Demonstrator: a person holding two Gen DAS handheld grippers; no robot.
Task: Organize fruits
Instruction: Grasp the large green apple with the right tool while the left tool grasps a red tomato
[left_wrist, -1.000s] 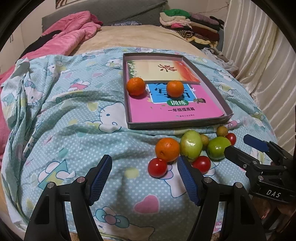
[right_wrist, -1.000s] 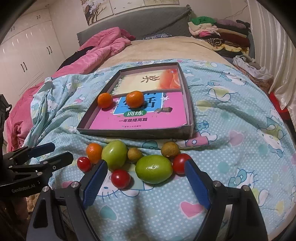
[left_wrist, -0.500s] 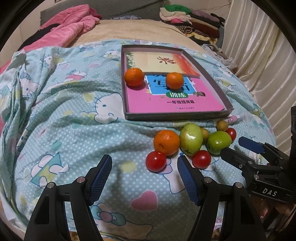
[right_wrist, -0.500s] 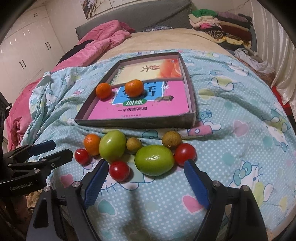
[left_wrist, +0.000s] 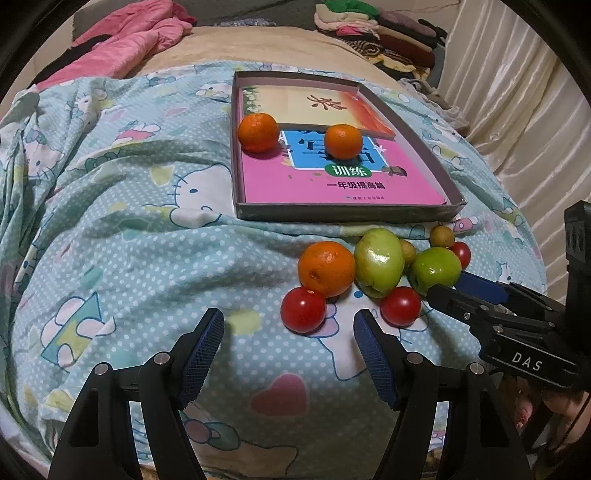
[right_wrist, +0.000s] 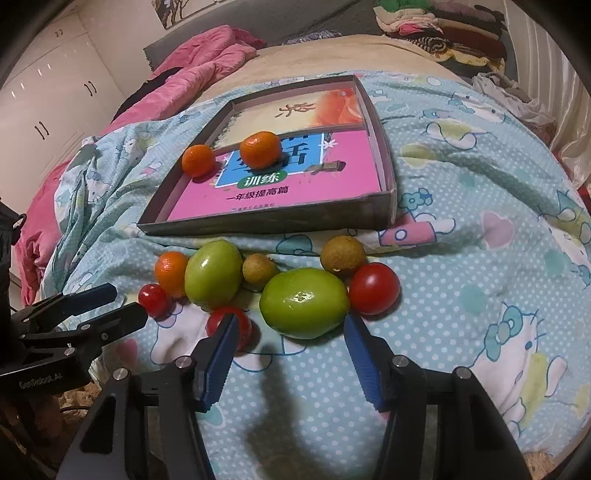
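Note:
A shallow grey box (left_wrist: 343, 213) (right_wrist: 266, 225) lined with books holds two oranges (left_wrist: 258, 132) (right_wrist: 259, 148). In front of it on the bedsheet lie an orange (left_wrist: 326, 268), two green fruits (left_wrist: 379, 261) (right_wrist: 304, 302), several red tomatoes (left_wrist: 303, 309) (right_wrist: 374, 288) and small brown fruits (right_wrist: 342, 253). My left gripper (left_wrist: 289, 332) is open, just before the left tomato. My right gripper (right_wrist: 290, 334) is open, its fingers reaching the near sides of the larger green fruit.
The fruit lies on a blue cartoon-print sheet (left_wrist: 129, 221) over a bed. A pink quilt (left_wrist: 125, 40) and a pile of folded clothes (left_wrist: 388, 33) lie at the far end. A curtain (left_wrist: 517, 92) hangs on the right.
Both grippers have moved forward and down toward the fruit cluster. The right gripper now reaches the larger green fruit. No fruit has moved.

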